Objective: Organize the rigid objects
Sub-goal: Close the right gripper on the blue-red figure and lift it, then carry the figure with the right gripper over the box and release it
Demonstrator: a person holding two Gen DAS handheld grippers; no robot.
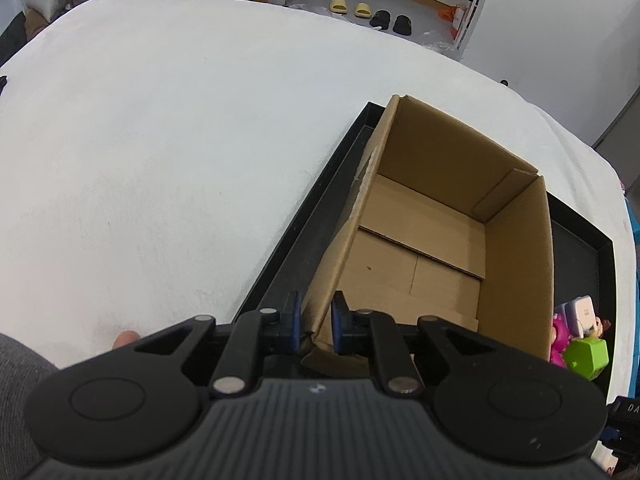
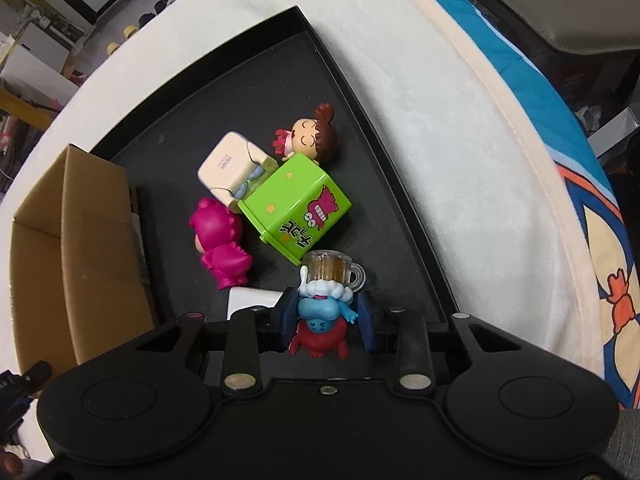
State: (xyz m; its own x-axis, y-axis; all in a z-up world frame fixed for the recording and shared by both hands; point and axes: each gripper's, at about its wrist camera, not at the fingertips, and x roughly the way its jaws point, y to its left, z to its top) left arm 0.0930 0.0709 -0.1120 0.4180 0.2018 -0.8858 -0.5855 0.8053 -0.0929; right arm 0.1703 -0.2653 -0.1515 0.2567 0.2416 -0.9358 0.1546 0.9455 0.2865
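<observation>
Small blue-and-red plastic figurine with a clear beer mug [image 2: 325, 304] sat in the black tray [image 2: 384, 160], between the right claw's [image 2: 326, 318] pads, which looked clamped on its body. Best to lift straight, clear of the green plastic cube [image 2: 294, 208], then over the open brown cardboard box [image 1: 432, 216]. Left claw [image 1: 316, 322] pinched the box's near wall, steadying it. Both claws pointed steeply downward, over a white-covered bed [image 1: 160, 140]

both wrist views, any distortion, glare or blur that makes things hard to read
Left wrist view: strong fisheye bends the black tray edge and white cloth; cardboard box sharp, evenly lit. Right wrist view: same bending, small highlights on the beer mug and green box, no motion blur.
</observation>
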